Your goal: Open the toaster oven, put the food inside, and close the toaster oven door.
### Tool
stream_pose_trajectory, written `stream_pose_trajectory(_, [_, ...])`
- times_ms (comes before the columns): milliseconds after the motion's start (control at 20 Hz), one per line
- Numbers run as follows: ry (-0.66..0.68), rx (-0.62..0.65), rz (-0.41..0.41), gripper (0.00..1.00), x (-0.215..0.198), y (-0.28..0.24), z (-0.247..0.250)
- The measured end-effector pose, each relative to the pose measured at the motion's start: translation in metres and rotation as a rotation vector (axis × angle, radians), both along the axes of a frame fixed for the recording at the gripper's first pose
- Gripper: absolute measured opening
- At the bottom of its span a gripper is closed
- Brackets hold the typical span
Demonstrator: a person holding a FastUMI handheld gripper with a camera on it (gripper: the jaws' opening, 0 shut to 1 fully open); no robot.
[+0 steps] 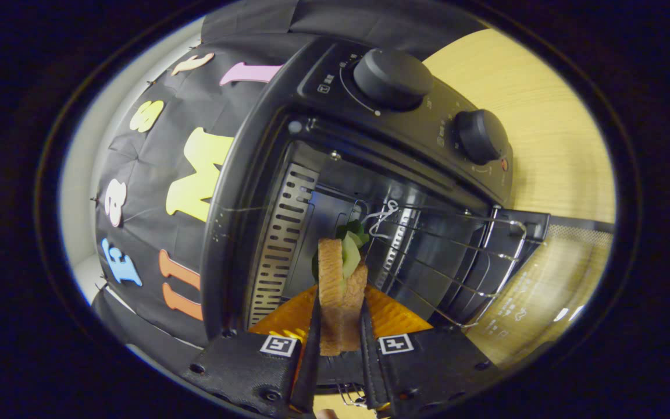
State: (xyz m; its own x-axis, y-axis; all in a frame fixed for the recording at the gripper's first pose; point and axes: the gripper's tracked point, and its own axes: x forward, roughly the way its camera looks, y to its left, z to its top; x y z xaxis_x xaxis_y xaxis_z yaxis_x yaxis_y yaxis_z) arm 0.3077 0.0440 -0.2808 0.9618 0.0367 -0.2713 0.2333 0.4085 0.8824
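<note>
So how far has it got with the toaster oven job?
The toaster oven already stands open, its door swung down and the wire rack exposed. In hand: the gripper is shut on the sandwich, holding it at the oven's mouth. Left to do: set the sandwich on the rack, let go, and close the door.

You've got a black toaster oven (335, 145) with black knobs (392, 78), a tan-crusted sandwich (339, 291) showing green filling, on a pale wood-grain surface (550, 139)
</note>
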Motion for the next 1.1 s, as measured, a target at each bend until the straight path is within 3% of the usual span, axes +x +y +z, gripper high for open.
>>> stream_pose_trajectory(350, [0.024,-0.088,-0.092,0.41,-0.001,-0.001,-0.004])
stream_pose_trajectory(500, [0.05,-0.072,-0.073,0.48,-0.001,0.001,-0.009])
stream_pose_trajectory(650, [0.078,-0.098,-0.004,0.5,-0.005,0.011,-0.01])
stream_pose_trajectory(1100, [0.054,-0.351,0.185,0.62,-0.007,0.024,-0.01])
